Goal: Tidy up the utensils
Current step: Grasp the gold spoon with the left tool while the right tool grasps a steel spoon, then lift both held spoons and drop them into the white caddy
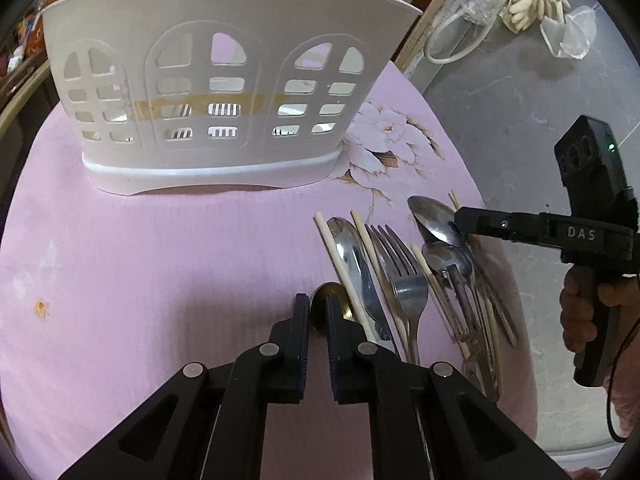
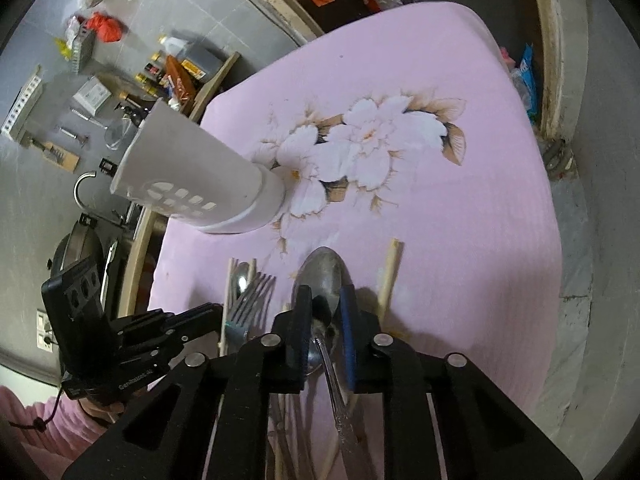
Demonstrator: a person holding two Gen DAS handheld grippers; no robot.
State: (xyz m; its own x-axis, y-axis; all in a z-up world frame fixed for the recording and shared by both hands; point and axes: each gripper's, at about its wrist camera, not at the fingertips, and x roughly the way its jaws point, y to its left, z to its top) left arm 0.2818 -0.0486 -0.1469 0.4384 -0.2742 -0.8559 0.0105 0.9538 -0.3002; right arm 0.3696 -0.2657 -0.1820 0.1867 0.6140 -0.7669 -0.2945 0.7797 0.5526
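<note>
A white slotted utensil holder (image 1: 212,112) stands at the back of the pink cloth; it also shows in the right wrist view (image 2: 200,176). A pile of utensils lies at the right: forks (image 1: 404,276), spoons, a knife and wooden chopsticks (image 1: 340,264). My left gripper (image 1: 317,312) is nearly closed around the bowl of a small gold spoon (image 1: 326,294) at the pile's left edge. My right gripper (image 2: 326,300) is shut on a large steel spoon (image 2: 326,270), also seen in the left wrist view (image 1: 434,216), pinching its bowl just above the pile.
The table (image 2: 460,220) is covered by a pink cloth with a white flower print (image 2: 360,144). A lone chopstick (image 2: 390,276) lies right of the spoon. The table's right edge drops to a grey floor with clutter (image 1: 520,0).
</note>
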